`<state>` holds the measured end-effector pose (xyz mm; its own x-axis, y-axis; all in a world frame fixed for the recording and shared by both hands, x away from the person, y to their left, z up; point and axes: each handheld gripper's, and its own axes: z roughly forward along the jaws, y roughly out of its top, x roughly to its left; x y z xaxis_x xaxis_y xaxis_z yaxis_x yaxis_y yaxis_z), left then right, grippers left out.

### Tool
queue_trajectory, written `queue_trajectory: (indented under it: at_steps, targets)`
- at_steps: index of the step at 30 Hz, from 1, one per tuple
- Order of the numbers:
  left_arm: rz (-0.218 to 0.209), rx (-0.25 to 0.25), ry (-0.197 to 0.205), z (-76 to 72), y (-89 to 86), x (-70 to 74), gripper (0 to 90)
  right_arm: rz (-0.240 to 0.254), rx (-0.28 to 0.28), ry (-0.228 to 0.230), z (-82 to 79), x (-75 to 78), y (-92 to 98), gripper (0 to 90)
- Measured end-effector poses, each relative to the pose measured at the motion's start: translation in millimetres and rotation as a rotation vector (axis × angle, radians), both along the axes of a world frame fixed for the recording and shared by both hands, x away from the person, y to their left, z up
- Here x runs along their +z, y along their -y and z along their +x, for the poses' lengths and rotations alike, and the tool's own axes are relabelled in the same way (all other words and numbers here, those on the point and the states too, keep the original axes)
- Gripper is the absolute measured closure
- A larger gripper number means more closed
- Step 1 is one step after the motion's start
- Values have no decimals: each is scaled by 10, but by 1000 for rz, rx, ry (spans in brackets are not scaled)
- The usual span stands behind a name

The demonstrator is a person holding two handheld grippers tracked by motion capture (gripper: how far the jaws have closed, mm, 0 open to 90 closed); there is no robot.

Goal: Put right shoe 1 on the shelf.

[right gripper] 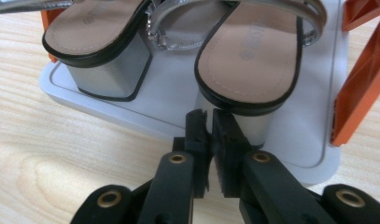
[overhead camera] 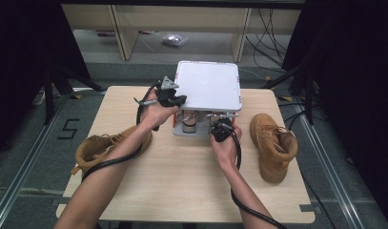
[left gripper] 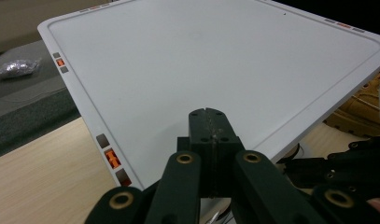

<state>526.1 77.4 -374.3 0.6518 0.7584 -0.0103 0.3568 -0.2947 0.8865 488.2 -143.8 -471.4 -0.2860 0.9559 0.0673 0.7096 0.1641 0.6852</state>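
A small rack with a white top shelf (overhead camera: 208, 86) stands at the far middle of the wooden table (overhead camera: 182, 176). A pair of silver block-heel sandals (right gripper: 255, 56) sits on its lower grey tray (right gripper: 169, 109), heels towards me. My left gripper (overhead camera: 181, 100) is at the rack's left front corner, its jaws shut and empty just above the top shelf (left gripper: 215, 60). My right gripper (overhead camera: 220, 124) points at the heel of the right sandal, close to it. Its jaws (right gripper: 209, 114) stand a narrow gap apart with nothing between them.
A tan boot (overhead camera: 103, 148) lies on its side at the table's left edge and another tan boot (overhead camera: 272, 145) at the right. Orange posts (right gripper: 360, 84) carry the rack. A crumpled plastic bag (overhead camera: 175, 39) and cables lie on the floor beyond.
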Motion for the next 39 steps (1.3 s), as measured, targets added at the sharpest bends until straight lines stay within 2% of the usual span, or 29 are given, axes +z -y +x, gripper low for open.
queue_trajectory:
  at_steps: [4,5,6,8,10,14,15,17,18,20,25,26,27,28,30,34,35,36,37,39]
  targets:
    - [1,-2,0,1,0,0,899,5,6,21,-22,63,71,900]
    - [16,-8,-1,0,-7,5,899,16,1,11,-23,82,78,900]
    - [2,-3,1,-1,5,1,900,8,-5,2,-21,98,91,900]
    - [15,-7,-1,0,-6,4,900,34,-21,-25,-29,110,83,900]
    - [15,-6,-1,0,-6,4,900,29,-11,-10,-17,102,90,900]
    - [13,1,-2,-5,4,8,899,31,-13,-9,-9,96,89,900]
    - [10,-2,-2,-3,4,5,900,25,-12,-15,-8,103,95,900]
    - [15,-7,0,1,-5,5,900,4,0,6,11,93,106,900]
    - [16,-4,1,-1,-5,5,899,14,-5,7,16,82,94,900]
    - [16,-3,1,-1,-4,5,899,29,-19,-22,4,102,74,900]
    - [1,-3,1,0,-2,0,899,7,-2,-3,3,83,95,900]
    - [15,-7,1,0,-9,4,899,17,-8,-8,-9,83,88,893]
    - [16,-8,1,0,-9,4,899,-2,8,2,-27,89,102,884]
    - [2,-4,3,-2,3,0,899,3,11,-1,-44,98,104,873]
    - [5,-2,5,-3,4,0,899,12,-2,-24,-96,126,109,850]
    - [6,-1,7,-5,5,0,899,21,11,-23,-178,177,154,799]
    - [20,-5,7,-5,-2,4,899,19,28,-17,-190,184,178,776]
    - [8,0,8,-6,8,1,899,32,27,-19,-218,192,185,762]
    - [9,0,8,-7,8,2,899,22,25,-26,-242,211,199,748]
    - [8,-1,8,-6,6,2,899,53,23,-41,-297,236,238,716]
